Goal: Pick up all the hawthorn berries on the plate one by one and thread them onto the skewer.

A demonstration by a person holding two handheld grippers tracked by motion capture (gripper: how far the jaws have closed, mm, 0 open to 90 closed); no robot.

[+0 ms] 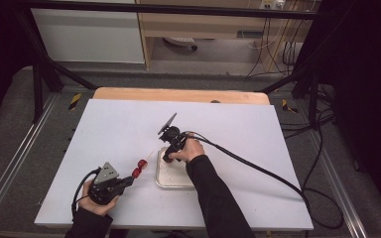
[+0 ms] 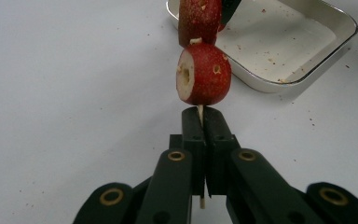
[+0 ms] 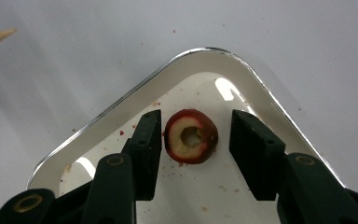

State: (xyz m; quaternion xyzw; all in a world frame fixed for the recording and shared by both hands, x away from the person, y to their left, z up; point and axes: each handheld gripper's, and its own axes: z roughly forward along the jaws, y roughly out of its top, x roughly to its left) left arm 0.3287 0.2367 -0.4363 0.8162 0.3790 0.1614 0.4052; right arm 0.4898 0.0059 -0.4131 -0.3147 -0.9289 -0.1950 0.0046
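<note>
On the white bench (image 1: 129, 124), the left gripper (image 2: 200, 122) has its black fingers (image 2: 192, 135) pressed tight on the blunt end of a thin wooden skewer (image 2: 200, 112). Two cored red fruit pieces (image 2: 204, 73) are threaded on the skewer, each round with speckled, glossy skin and a pale cut face. In the high view the skewer's bare pointed tip slants up toward the right gripper (image 1: 167, 157).

The right gripper hangs over a shallow white tray (image 3: 121, 105) with rounded corners and a shiny metal rim, its floor dotted with red crumbs. A third fruit ring (image 3: 191, 136) lies flat on the tray floor near one corner, with a dark red rind, cream flesh and a hollow centre. The right gripper's fingers (image 3: 149, 140) stand on either side of this ring; the left one is just beside it, the other is plainly apart, so the ring is not clamped.
</note>
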